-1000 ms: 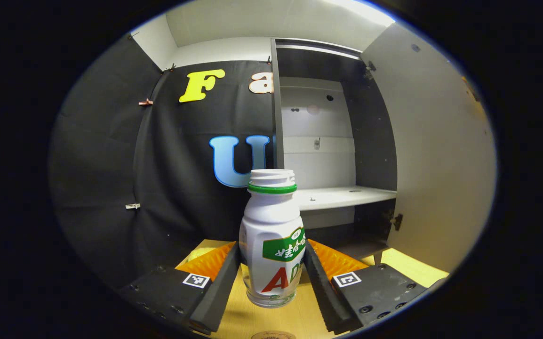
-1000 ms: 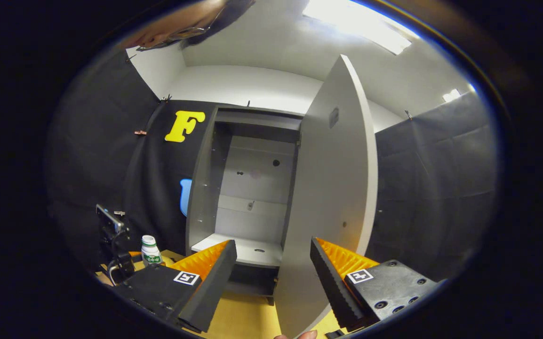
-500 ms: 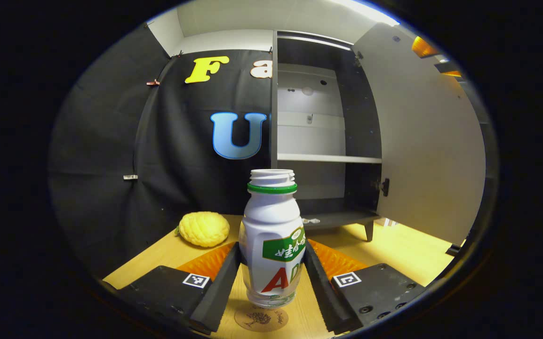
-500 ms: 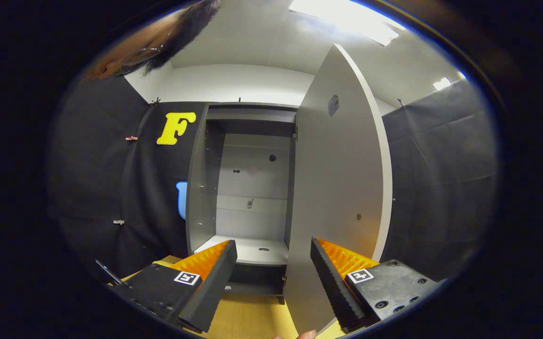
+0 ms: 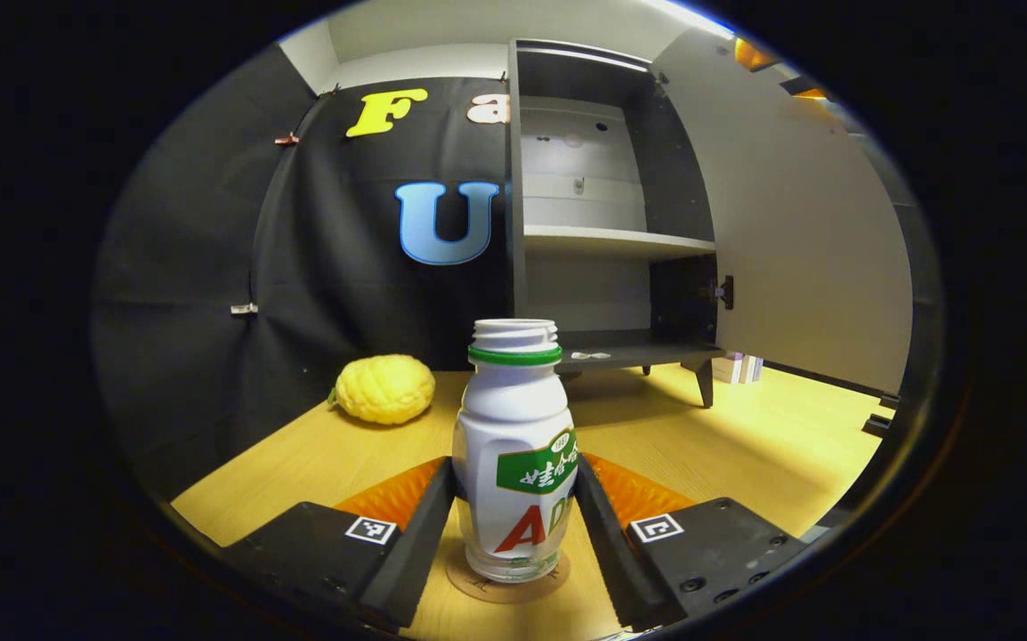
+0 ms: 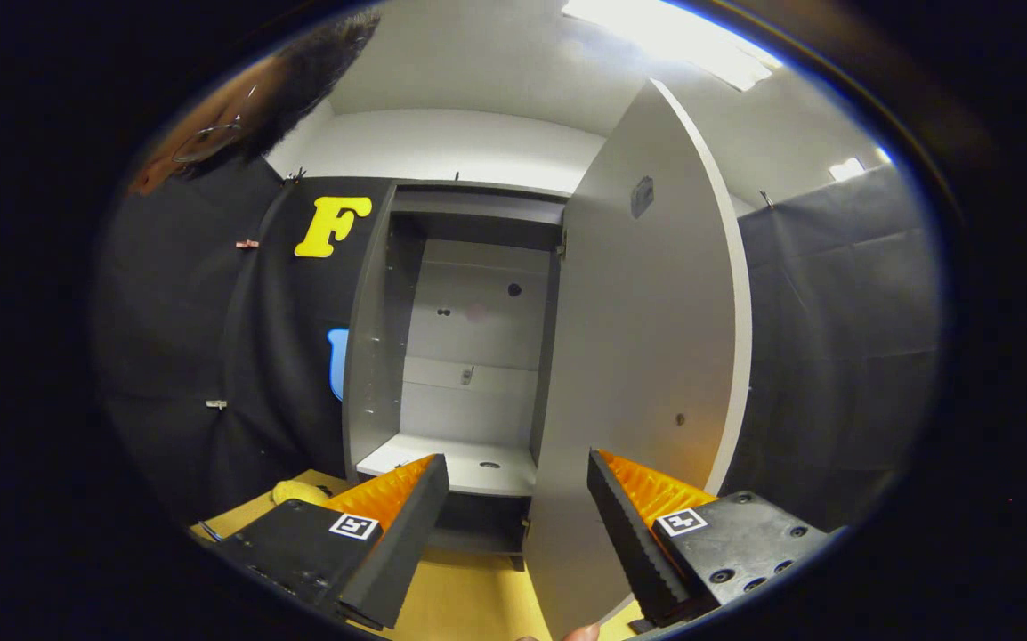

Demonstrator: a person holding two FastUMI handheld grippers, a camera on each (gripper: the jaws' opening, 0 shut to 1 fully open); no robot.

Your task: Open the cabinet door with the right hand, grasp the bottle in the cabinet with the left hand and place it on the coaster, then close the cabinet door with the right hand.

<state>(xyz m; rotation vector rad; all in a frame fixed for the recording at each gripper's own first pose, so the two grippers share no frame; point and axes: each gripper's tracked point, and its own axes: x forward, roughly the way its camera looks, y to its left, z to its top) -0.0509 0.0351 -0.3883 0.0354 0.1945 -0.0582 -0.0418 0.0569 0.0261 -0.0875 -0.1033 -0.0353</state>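
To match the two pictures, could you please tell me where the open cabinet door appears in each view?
Left gripper view: the cabinet door stands open at the right, behind and to the right of the bottle.
Right gripper view: the cabinet door stands right of centre, close to the camera.
Shared landmark: the white shelf inside the cabinet, just left of the door in both.

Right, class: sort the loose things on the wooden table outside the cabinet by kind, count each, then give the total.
White plastic bottle with green ring: 1
Round brown coaster under the bottle: 1
Bumpy yellow fruit: 1
Small boxes behind the cabinet leg: 2, it seems
Total: 5
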